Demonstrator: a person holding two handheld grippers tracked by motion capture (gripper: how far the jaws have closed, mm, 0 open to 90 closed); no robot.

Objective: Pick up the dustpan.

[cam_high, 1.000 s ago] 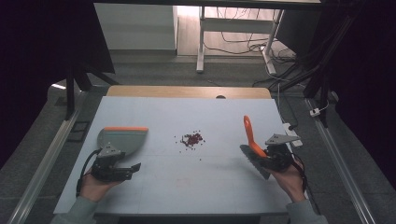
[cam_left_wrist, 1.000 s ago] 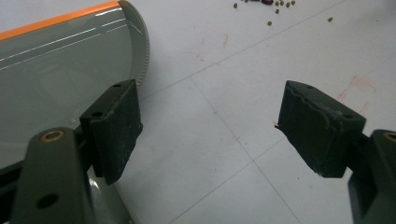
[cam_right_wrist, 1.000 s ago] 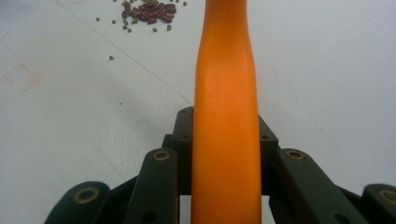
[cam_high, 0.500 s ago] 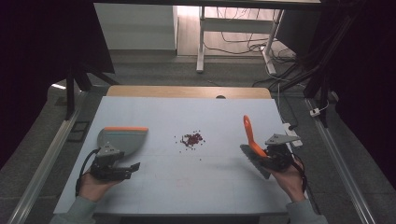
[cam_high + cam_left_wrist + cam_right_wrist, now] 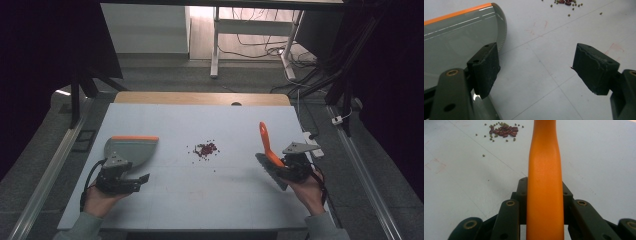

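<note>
- Beans (image 5: pixel 206 149) lay in a small heap mid-table, well apart from every edge of the table (image 5: pixel 200 210), with bare surface on all sides.
- Left gripper (image 5: pixel 131 181) rested near the front left corner, jaws spread with nothing between them, one jaw against the grey dustpan (image 5: pixel 131 150).
- Right gripper (image 5: pixel 280 169) sat near the right edge, pinching the orange brush handle (image 5: pixel 266 145), which pointed away.
</note>
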